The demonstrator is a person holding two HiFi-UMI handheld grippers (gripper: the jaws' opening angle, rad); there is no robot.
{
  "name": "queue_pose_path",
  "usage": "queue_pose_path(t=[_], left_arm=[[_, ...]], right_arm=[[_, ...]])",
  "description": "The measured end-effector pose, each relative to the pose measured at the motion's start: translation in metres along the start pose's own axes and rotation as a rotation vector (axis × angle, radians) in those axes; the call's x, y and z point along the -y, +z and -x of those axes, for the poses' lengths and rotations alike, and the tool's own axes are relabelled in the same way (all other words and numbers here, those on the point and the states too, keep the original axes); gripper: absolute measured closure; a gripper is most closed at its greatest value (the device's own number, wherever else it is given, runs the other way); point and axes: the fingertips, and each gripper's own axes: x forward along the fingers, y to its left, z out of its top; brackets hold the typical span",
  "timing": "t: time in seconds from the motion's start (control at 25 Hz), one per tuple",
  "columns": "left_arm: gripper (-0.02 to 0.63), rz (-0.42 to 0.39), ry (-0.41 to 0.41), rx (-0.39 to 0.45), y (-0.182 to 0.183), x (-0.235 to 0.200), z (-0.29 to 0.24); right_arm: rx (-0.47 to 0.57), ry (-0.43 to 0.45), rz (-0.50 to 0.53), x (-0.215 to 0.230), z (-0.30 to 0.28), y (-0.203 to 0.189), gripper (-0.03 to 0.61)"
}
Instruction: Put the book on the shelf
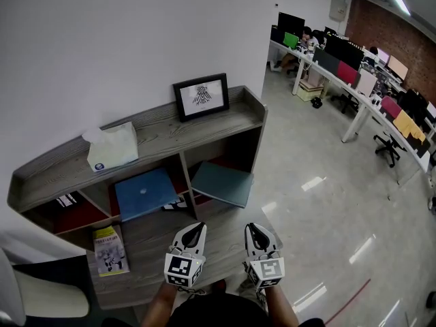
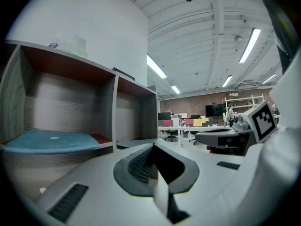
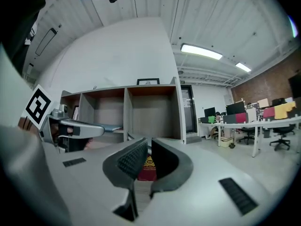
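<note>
The right claw (image 3: 149, 142) points level, its jaws drawn almost together with only a slit left and nothing gripped. Low in that slit shows part of a red book (image 3: 148, 168) with a gold emblem. The jaws cover its edges, and how far beyond the tips it lies cannot be told. The left claw (image 2: 153, 147) is beside it, jaws together and empty.

Both claws face a low wooden shelf (image 1: 157, 125) against the wall. A teal book (image 1: 221, 182) lies flat in the right compartment, jutting past the shelf's front edge, just ahead of the right claw. A blue book (image 1: 145, 193) lies flat in the middle compartment, also sticking out. Which one is the task's book cannot be told. Red patches deep in the compartments are too shadowed to make out.

A yellow booklet (image 1: 110, 251) lies on the bottom board at the left. On top stand a tissue box (image 1: 112, 147) and a framed picture (image 1: 201, 97). The person's forearms (image 1: 157, 308) are cut off at the bottom edge. Long tables (image 1: 340, 60) with monitors run along the far right.
</note>
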Motion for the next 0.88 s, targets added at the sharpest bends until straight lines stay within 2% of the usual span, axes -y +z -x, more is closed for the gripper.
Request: queue_pose_path(t=[0.44, 0.88], left_arm=[[0.607, 0.014, -0.013, -0.013, -0.007, 0.005, 0.001], [0.607, 0.022, -0.011, -0.009, -0.007, 0.004, -0.001]], right_arm=[[-0.048, -0.019, 0.006, 0.002, 0.017, -0.015, 0.543], [-0.049, -0.015, -0.002, -0.001, 0.017, -0.016, 0.549]])
